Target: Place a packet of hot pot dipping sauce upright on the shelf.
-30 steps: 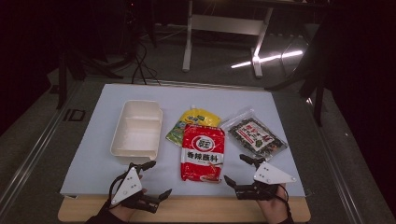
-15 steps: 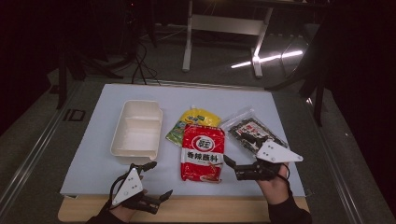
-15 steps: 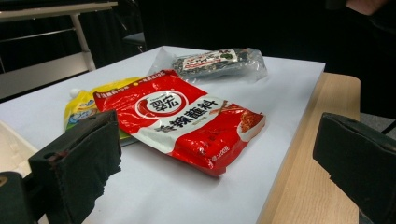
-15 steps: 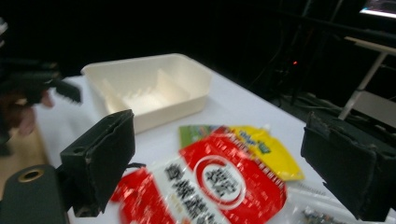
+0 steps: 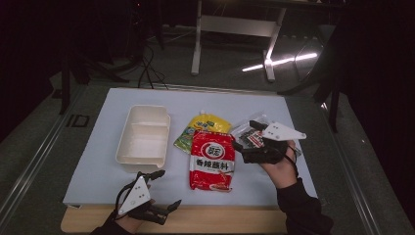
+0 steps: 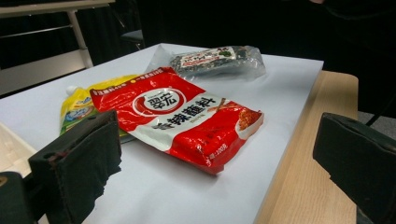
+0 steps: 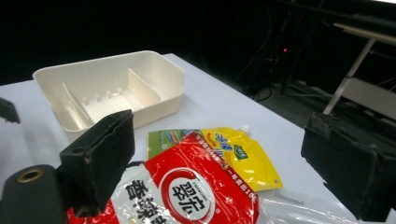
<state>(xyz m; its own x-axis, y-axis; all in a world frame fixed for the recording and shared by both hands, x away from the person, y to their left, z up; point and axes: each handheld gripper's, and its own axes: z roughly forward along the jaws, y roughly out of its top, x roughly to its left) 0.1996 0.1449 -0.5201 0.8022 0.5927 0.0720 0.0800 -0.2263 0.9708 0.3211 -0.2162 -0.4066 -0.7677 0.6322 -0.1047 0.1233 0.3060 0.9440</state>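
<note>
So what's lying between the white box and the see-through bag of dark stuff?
In the high view, two packets lie between the cream plastic divided box and the clear bag of dark seaweed: a yellow spouted pouch and, overlapping it, a red foil sachet.

The high view looks forward and down from above your side of the table (image 5: 293,105). Your left gripper (image 5: 161,191) sits at its near edge; its camera rides low and close, facing out between its jaws across the red pouch (image 6: 187,116) toward the dark clear packet (image 6: 210,59) beyond. Your right gripper (image 5: 244,134) hangs over the clear packet; its camera faces over the red pouch (image 7: 187,186) and yellow pouch (image 7: 238,154) to the cream tray (image 7: 159,77). Both gripper views share the red and yellow pouches.
</note>
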